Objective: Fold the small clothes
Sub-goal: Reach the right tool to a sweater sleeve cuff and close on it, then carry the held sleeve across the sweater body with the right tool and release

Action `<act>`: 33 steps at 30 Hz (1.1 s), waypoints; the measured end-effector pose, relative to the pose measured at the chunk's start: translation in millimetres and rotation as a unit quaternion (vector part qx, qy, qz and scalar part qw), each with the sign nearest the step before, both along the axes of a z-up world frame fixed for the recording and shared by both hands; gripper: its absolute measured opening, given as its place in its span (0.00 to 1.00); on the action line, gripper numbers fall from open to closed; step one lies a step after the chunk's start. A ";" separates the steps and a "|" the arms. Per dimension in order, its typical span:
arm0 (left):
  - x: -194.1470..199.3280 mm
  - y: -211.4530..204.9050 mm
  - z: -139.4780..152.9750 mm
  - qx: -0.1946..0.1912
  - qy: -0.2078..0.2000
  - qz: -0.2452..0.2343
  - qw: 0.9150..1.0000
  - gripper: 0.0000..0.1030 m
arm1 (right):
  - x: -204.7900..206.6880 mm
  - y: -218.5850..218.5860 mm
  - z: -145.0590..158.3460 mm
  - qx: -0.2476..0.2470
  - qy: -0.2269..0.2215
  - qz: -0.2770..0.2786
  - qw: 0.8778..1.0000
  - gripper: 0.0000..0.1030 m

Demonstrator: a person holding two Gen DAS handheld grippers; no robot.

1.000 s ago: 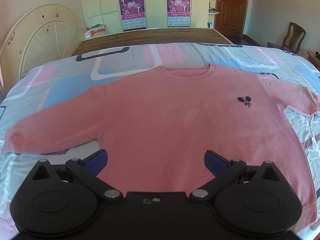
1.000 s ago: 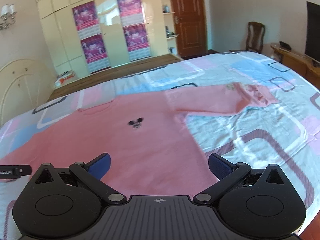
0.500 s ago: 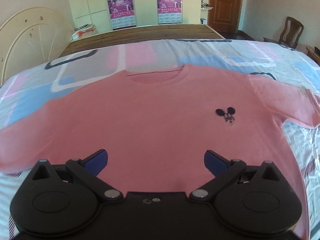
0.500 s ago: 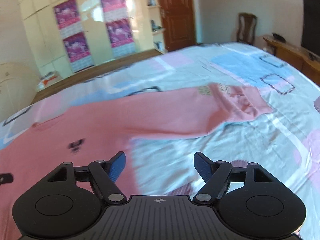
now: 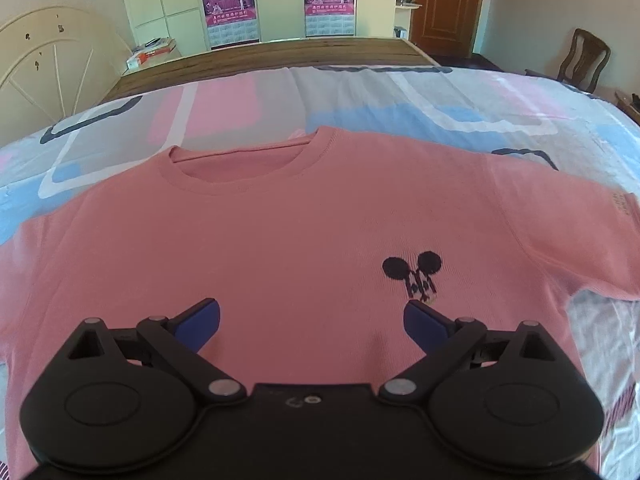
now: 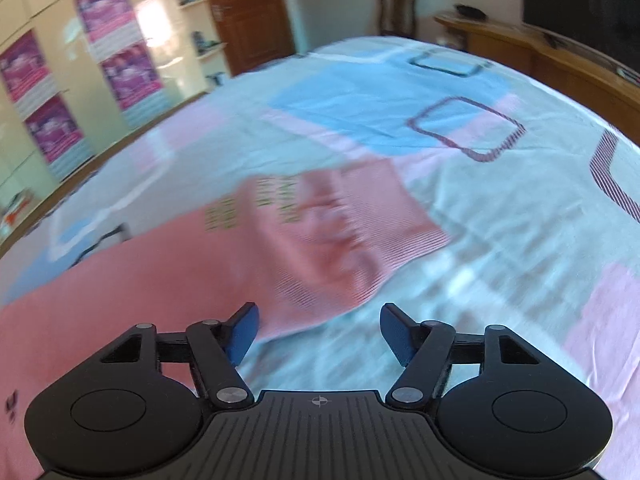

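Sweater (image 5: 288, 232) in pink lies flat and face up on the bed sheet (image 5: 460, 100), which has blocks of pink, blue and grey with dark outlined squares. Its round collar (image 5: 248, 160) points to the far side of the bed, toward the wooden footboard (image 5: 272, 56) and the wardrobe doors with two purple posters (image 5: 228, 4). A small dark emblem (image 5: 414, 276) with two round ears sits on the chest, just above the right fingertip of the left gripper (image 5: 312, 320). This gripper hovers over the lower chest of the sweater with its blue pads wide apart, and no cloth is between them. In the right wrist view the picture is blurred by motion. The right gripper (image 6: 318, 330) is above the end of the right sleeve (image 6: 332, 232), where the ribbed cuff (image 6: 392, 220) lies a little crumpled on the sheet. Its jaws are closing but they stand apart, and between them I see only the lower edge of the sleeve and the sheet below, not gripped. A wooden chair (image 6: 396, 4) and a brown door (image 6: 248, 12) stand behind the bed.
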State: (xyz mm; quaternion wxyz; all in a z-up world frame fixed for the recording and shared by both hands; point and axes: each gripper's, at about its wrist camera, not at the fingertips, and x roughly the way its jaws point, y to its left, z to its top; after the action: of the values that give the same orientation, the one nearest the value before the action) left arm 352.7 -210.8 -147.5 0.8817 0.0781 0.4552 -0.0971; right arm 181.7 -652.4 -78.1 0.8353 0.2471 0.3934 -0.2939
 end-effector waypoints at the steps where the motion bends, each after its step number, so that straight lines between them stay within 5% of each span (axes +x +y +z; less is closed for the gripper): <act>1: 2.8 -1.9 -1.5 0.001 0.000 0.002 1.000 0.95 | 0.4 -7.6 -3.1 0.001 0.004 -0.009 1.000 0.63; 6: 10.6 -10.6 -5.8 0.009 -0.001 -0.001 1.000 0.93 | 7.7 -35.2 -20.1 0.006 0.003 -0.036 0.999 0.60; 10: 12.7 -10.2 -8.2 0.014 0.004 -0.004 1.000 0.87 | 14.6 -44.8 -23.0 -0.005 -0.004 -0.051 0.999 0.23; 13: 14.8 -7.2 -9.4 0.010 0.009 -0.007 1.000 0.81 | 16.1 -43.6 -21.9 -0.005 -0.010 -0.038 0.999 0.10; 20: 19.9 6.4 -7.8 -0.003 0.018 -0.009 1.000 0.68 | 29.2 -14.8 7.2 -0.032 -0.067 0.020 0.997 0.09; 25: 21.8 30.5 4.0 -0.013 0.006 0.011 1.000 0.68 | 65.9 49.7 47.8 -0.048 -0.122 0.107 0.986 0.09; 33: 26.2 108.7 15.4 -0.025 -0.008 0.082 0.996 0.73 | 138.1 231.0 66.1 -0.005 -0.165 0.302 0.939 0.09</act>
State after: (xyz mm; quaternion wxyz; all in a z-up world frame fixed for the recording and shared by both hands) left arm 378.9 -102.1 -132.1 0.8918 0.0194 0.4506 -0.0351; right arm 319.7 -421.4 -12.0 0.9391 0.1579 0.3049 0.0152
